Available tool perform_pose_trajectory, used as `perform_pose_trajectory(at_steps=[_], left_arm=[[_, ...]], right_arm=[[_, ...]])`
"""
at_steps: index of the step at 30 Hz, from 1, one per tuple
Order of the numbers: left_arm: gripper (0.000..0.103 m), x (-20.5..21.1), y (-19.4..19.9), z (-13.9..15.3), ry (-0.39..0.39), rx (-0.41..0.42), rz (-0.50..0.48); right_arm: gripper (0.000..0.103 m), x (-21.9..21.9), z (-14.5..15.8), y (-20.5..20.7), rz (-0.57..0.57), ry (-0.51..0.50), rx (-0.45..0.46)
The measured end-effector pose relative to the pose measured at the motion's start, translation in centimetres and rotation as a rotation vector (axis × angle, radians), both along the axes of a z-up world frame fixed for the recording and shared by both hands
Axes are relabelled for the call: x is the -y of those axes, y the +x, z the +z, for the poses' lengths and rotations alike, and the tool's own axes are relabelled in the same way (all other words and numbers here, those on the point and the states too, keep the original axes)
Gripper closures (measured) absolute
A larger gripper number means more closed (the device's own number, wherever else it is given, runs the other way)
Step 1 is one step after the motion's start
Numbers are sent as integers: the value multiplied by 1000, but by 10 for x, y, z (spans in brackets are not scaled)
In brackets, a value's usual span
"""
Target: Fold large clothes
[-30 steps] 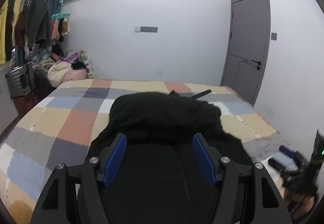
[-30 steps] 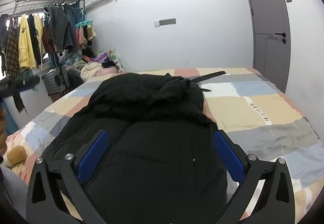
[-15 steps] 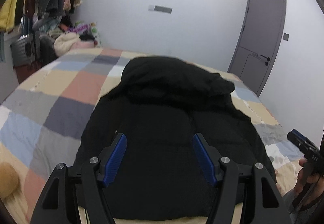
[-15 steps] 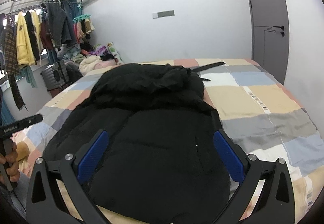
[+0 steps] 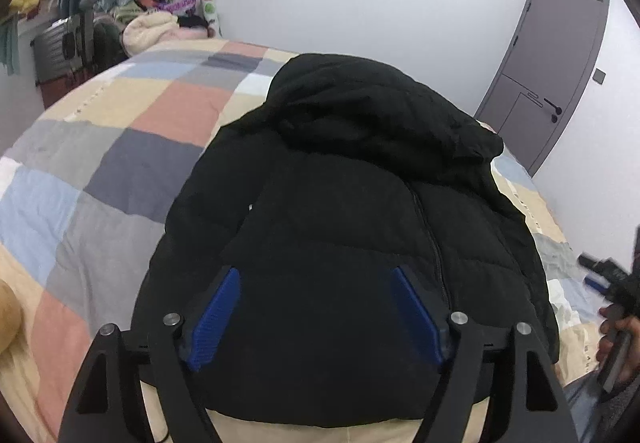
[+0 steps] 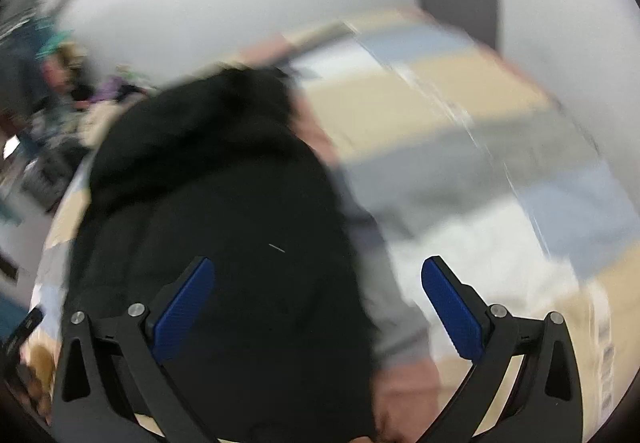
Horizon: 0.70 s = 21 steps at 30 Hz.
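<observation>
Both tongs, the left gripper (image 5: 316, 275) and the right gripper (image 6: 318, 275), are held wide above the black jacket (image 5: 352, 227), which is spread on the patchwork bed (image 5: 132, 115). Its zip is shown only in the left view; the right view is blurred.

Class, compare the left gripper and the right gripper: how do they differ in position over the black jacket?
The left gripper sits wholly over the black jacket; the right gripper straddles its edge, one finger over the patchwork quilt. The left view is sharp, the right blurred. Both are open and empty.
</observation>
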<state>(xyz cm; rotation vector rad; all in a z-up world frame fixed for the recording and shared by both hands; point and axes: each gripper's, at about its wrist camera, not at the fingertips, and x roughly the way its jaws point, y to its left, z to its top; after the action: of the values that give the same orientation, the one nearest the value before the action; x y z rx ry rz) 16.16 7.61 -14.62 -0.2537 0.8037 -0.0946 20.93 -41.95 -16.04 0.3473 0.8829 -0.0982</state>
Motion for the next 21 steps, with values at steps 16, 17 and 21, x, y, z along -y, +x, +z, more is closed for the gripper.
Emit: perform_pose_trajectory(at_steps=[16, 17, 21], left_arm=[[25, 0, 12, -16, 36, -87, 48], [25, 0, 13, -17, 31, -93, 46], [25, -2, 14, -20, 27, -110, 48]], right_arm=[[0, 3, -119, 6, -22, 535, -363], [0, 0, -119, 6, -5, 546, -361], [0, -12, -101, 3, 83, 550, -285]])
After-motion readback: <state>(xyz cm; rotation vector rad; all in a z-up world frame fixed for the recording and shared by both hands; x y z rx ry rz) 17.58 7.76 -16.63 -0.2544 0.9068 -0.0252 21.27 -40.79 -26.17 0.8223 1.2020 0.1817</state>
